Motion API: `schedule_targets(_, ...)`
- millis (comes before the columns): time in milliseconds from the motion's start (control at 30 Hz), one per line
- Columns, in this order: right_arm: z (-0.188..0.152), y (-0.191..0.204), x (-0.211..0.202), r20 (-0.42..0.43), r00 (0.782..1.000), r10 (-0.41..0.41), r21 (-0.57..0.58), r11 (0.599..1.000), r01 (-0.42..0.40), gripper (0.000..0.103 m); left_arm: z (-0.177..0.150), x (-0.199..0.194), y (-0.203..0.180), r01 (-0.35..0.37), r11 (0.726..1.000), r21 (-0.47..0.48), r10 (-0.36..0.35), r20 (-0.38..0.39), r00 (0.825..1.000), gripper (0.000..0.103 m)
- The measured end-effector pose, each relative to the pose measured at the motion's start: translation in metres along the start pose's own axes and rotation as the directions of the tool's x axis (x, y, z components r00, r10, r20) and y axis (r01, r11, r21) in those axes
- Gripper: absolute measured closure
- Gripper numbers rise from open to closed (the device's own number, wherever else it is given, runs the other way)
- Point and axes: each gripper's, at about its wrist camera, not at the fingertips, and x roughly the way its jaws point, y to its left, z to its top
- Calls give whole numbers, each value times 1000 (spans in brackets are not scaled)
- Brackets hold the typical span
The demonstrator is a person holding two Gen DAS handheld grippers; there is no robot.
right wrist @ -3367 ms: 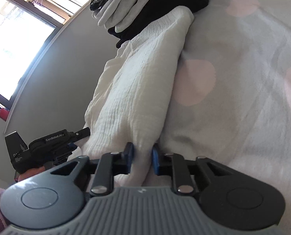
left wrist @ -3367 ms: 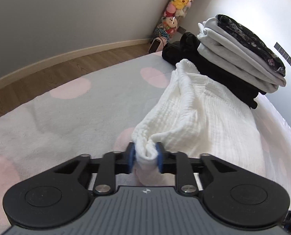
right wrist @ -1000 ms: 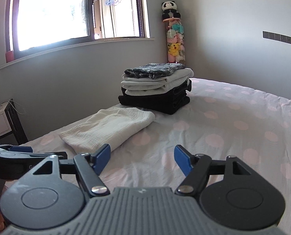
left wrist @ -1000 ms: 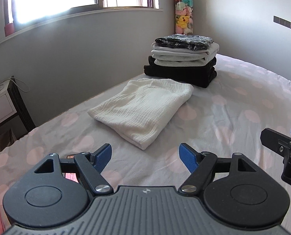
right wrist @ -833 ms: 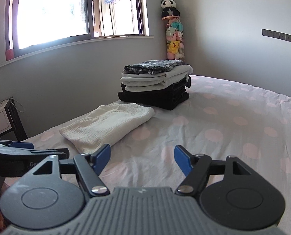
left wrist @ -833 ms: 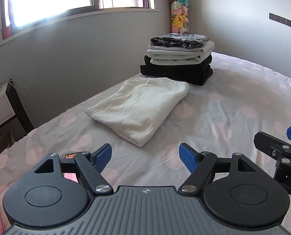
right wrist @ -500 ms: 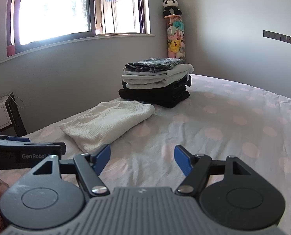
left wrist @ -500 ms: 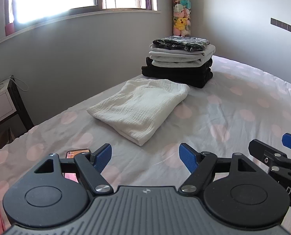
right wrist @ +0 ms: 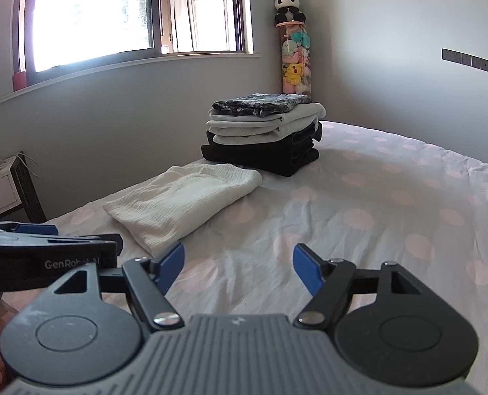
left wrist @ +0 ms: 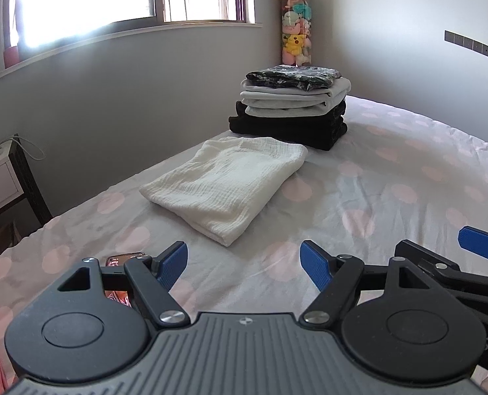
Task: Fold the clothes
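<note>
On the bed (left wrist: 392,171), your white cloth (left wrist: 224,177) lay folded just near the far stack (left wrist: 290,108). Your left gripper (left wrist: 244,263) and right gripper (right wrist: 237,263) hung released, empty. Stacking looked left.

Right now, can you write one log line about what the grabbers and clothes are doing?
left gripper: open, empty | right gripper: open, empty | white garment: folded on bed | stack of folded clothes: behind it
</note>
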Motion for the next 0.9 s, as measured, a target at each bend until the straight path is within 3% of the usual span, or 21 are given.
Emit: schedule_targets(900,-1,4,1,-18,999,-31,-5,1000,31,27,-2,4,-2,-9,1000,18,9,-6,1000,16)
